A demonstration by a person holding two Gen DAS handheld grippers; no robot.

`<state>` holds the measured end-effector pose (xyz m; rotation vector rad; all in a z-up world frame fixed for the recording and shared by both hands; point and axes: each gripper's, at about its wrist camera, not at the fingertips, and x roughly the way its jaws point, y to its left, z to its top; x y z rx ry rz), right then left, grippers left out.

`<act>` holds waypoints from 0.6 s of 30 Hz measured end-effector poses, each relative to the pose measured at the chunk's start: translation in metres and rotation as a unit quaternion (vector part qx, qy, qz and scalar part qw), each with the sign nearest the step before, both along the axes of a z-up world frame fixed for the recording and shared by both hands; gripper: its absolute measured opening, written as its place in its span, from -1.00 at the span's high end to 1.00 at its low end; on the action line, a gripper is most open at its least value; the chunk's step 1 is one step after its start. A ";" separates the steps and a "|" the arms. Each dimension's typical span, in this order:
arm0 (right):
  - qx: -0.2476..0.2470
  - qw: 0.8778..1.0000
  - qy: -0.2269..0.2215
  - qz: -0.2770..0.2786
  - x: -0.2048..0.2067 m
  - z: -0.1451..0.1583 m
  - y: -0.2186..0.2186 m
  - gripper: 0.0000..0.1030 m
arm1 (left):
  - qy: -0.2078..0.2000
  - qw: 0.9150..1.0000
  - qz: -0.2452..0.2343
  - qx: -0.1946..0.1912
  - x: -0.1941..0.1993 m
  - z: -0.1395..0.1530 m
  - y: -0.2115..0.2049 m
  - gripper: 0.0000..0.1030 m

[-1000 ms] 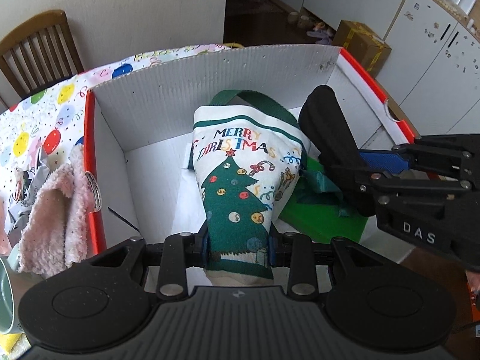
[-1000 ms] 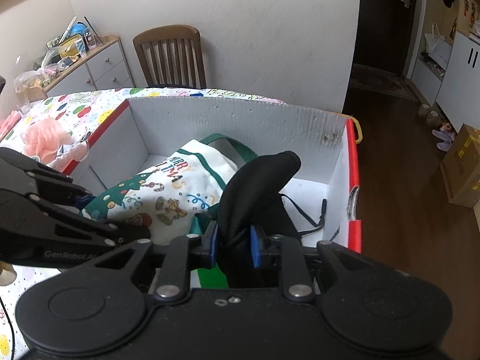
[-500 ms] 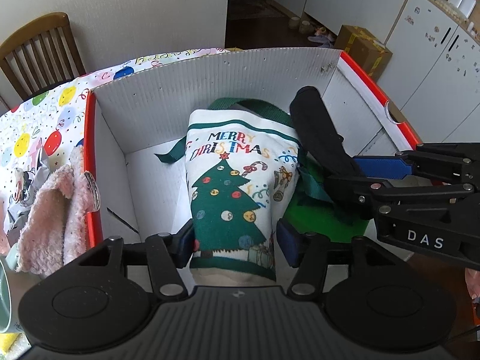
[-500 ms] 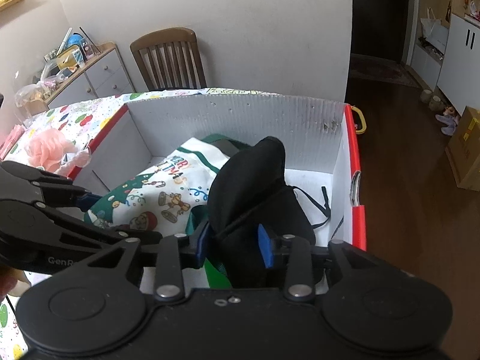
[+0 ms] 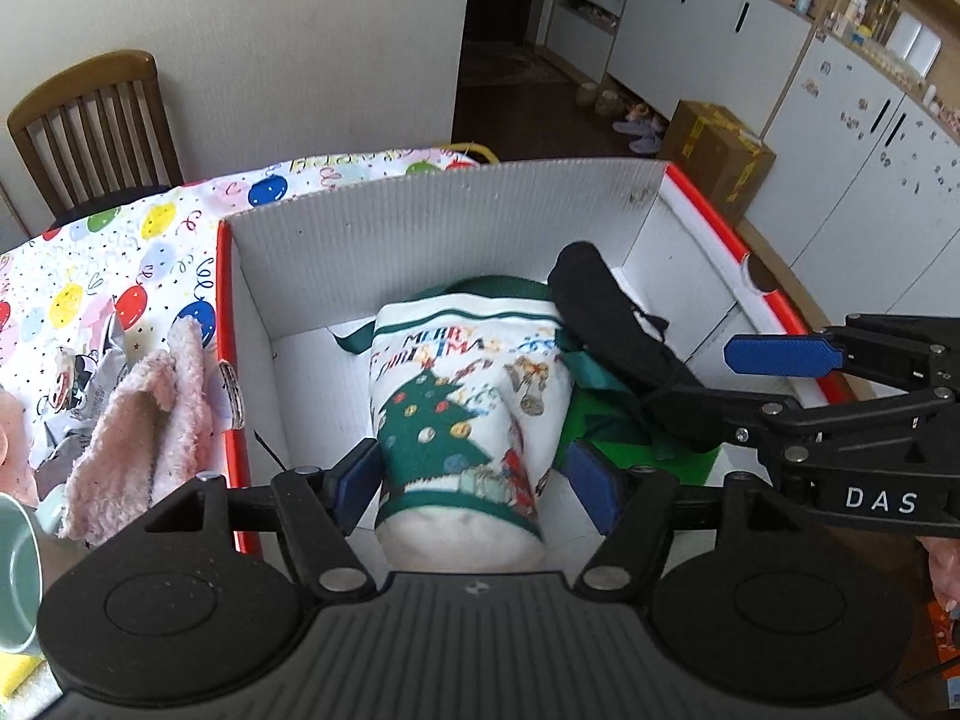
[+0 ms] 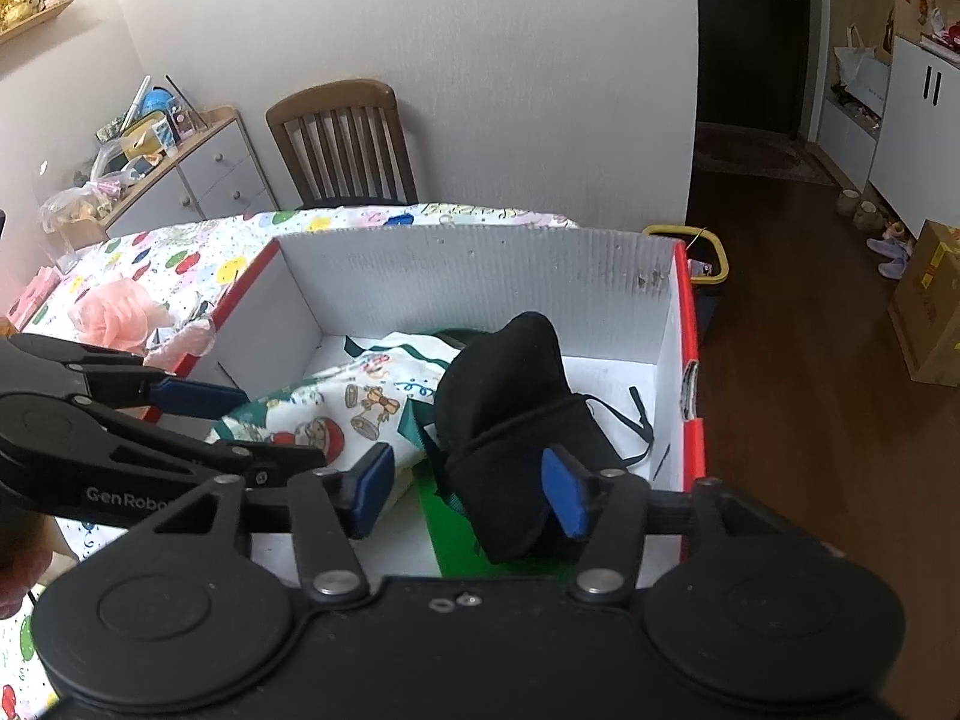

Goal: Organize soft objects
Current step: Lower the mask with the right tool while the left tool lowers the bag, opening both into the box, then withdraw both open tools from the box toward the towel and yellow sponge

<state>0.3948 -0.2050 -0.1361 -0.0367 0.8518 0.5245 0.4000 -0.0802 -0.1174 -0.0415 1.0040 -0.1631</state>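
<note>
Inside the white corrugated box (image 5: 420, 222) with red outer walls, the Christmas tote bag (image 5: 462, 414) lies along the floor with bare white bottom open to its left, while the black pouch (image 6: 510, 414) leans just beside it on the right, over a green sheet (image 6: 456, 534) — its cords trail toward the right wall. The left gripper (image 5: 474, 480) stands spread around the bag's near end, and the right gripper (image 6: 468, 489) stands spread around the pouch, neither pinching. The bag's near end and the pouch's base are cut off behind the gripper bodies; outside the left wall a pink fuzzy cloth (image 5: 138, 438) rests on the balloon-print tablecloth (image 5: 90, 264).
</note>
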 end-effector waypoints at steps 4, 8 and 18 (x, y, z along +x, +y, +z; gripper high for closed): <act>0.002 1.000 -0.009 0.001 -0.007 0.009 -0.001 -0.22 | -0.014 1.000 0.000 -0.009 -0.009 0.009 0.002 -0.33; 0.002 1.000 -0.018 0.000 -0.016 0.016 -0.001 -0.27 | -0.032 0.999 -0.001 -0.020 -0.020 0.020 0.005 -0.45; 0.019 0.998 -0.056 0.011 -0.048 0.043 0.002 -0.60 | -0.074 0.997 -0.001 -0.036 -0.058 0.048 0.018 -0.59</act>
